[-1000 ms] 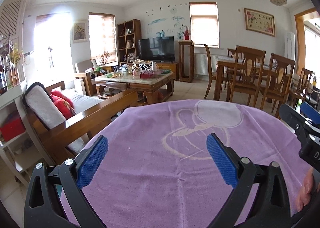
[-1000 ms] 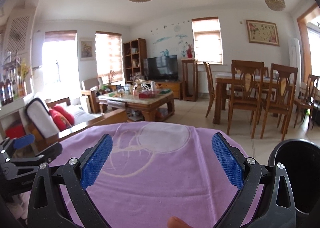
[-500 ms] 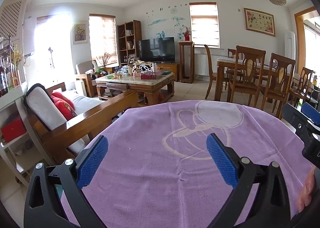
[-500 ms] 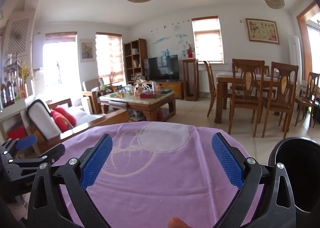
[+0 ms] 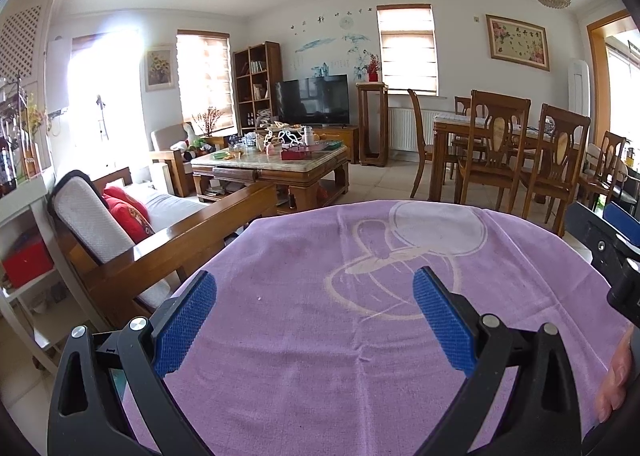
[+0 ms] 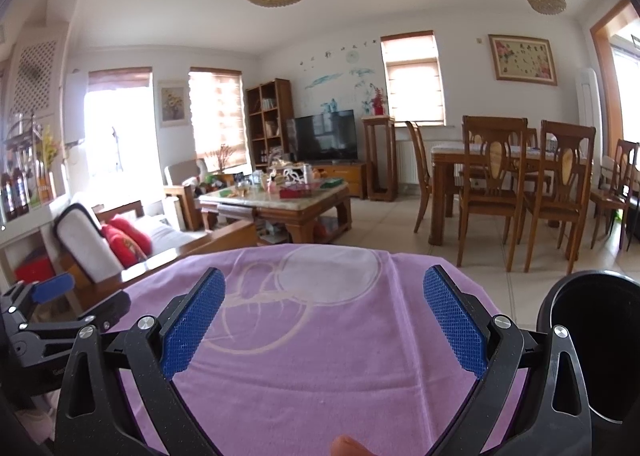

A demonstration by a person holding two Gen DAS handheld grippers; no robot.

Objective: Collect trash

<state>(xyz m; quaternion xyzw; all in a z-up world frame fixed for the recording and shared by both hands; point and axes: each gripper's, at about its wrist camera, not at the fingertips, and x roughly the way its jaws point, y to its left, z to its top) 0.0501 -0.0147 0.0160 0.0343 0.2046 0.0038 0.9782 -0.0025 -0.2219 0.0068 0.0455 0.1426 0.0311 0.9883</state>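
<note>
Both grippers, left point(image 5: 314, 320) and right point(image 6: 324, 320), hung over the purple cloth point(image 5: 360, 316) with fingers spread wide, gripping nothing; black bin point(image 6: 596, 348) sat just beside the right one.

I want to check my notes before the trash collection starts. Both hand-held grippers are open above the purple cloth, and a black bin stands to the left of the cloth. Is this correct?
Not fully. The black bin stands at the right of the purple cloth, not the left, as the right wrist view shows. The rest holds: the left hand-held gripper and the right hand-held gripper are both open above the cloth.
</note>
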